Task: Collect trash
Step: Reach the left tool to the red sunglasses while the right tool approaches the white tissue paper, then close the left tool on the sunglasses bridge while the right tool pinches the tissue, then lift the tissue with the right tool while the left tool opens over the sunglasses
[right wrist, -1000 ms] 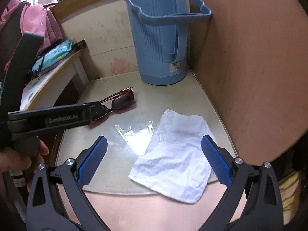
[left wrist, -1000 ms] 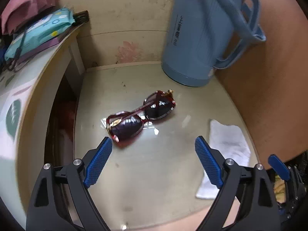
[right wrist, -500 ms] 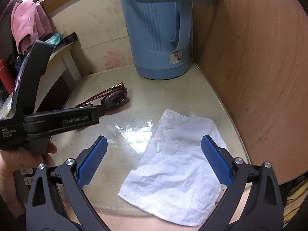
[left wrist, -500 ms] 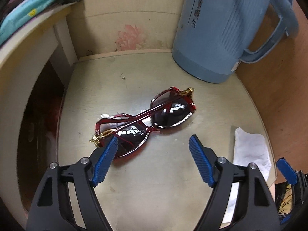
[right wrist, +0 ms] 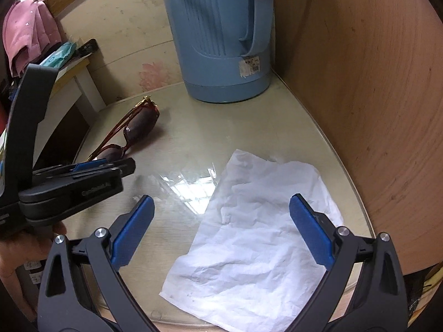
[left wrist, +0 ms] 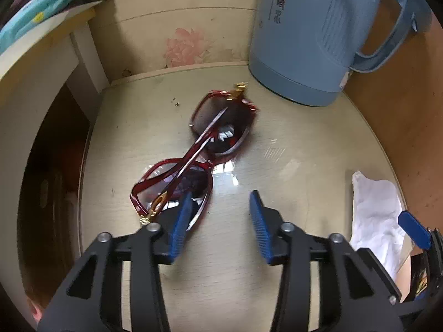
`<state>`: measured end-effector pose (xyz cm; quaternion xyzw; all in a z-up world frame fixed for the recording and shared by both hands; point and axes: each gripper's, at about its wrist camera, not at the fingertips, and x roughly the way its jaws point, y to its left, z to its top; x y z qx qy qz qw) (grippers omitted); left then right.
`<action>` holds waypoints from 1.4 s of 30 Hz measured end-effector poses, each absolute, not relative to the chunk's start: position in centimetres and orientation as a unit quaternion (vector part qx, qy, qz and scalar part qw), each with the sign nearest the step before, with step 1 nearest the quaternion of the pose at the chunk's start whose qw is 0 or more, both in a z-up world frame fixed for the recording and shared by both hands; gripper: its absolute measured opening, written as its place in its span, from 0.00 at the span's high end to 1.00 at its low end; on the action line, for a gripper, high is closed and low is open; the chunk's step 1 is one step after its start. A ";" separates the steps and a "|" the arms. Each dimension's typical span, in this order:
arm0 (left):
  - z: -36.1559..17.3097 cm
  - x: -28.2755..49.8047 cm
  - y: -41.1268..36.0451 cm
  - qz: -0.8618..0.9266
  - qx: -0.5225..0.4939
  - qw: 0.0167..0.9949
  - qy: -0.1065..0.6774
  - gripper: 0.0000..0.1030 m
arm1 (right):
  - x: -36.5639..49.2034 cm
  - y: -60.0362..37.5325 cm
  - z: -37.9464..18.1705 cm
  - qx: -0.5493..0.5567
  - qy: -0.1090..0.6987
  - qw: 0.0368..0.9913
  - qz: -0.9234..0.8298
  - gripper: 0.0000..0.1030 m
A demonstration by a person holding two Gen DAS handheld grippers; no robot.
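Note:
A crumpled white tissue (right wrist: 257, 227) lies flat on the glass tabletop (right wrist: 180, 144), under my right gripper (right wrist: 221, 232), which is open and hovers just above it; the tissue also shows in the left wrist view (left wrist: 376, 215). My left gripper (left wrist: 218, 221) is open with its jaws half closed. Its left blue pad (left wrist: 181, 221) overlaps the near lens of red sunglasses (left wrist: 199, 152) with gold hinges. It holds nothing. The sunglasses also show in the right wrist view (right wrist: 133, 132).
A tall blue thermos jug (right wrist: 221, 36) stands at the back against a brown wooden panel (right wrist: 373, 96). A lower white side table (left wrist: 41, 49) with a teal wipes pack (left wrist: 36, 13) sits left. A dark gap (left wrist: 52, 166) lies between the tables.
My left gripper has moved forward onto the sunglasses and its jaws have narrowed; the sunglasses have turned more lengthwise. My right gripper has moved closer to the tissue.

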<state>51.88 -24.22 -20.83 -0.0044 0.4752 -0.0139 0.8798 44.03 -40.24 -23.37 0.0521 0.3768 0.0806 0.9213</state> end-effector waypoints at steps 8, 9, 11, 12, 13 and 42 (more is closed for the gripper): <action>-20.8 51.1 -24.0 -0.019 -0.011 0.881 0.472 0.98 | 43.7 -40.5 -23.8 0.054 0.379 0.921 0.076 0.06; -20.8 51.0 -23.9 -0.021 -0.014 0.881 0.472 0.98 | 43.6 -40.6 -23.9 0.054 0.381 0.920 0.074 0.06; -20.8 50.6 -24.1 -0.026 -0.012 0.882 0.470 0.99 | 43.6 -40.8 -24.4 0.056 0.386 0.918 0.070 0.06; -20.8 50.5 -24.3 -0.029 -0.010 0.882 0.471 0.99 | 43.7 -40.9 -24.6 0.057 0.390 0.916 0.067 0.06; -20.8 50.4 -24.4 -0.031 -0.010 0.881 0.471 0.99 | 43.8 -41.0 -24.9 0.059 0.393 0.915 0.065 0.06; -20.9 46.6 -26.0 -0.051 -0.002 0.881 0.471 1.00 | 41.8 -42.3 -23.7 0.089 0.346 0.930 0.084 0.99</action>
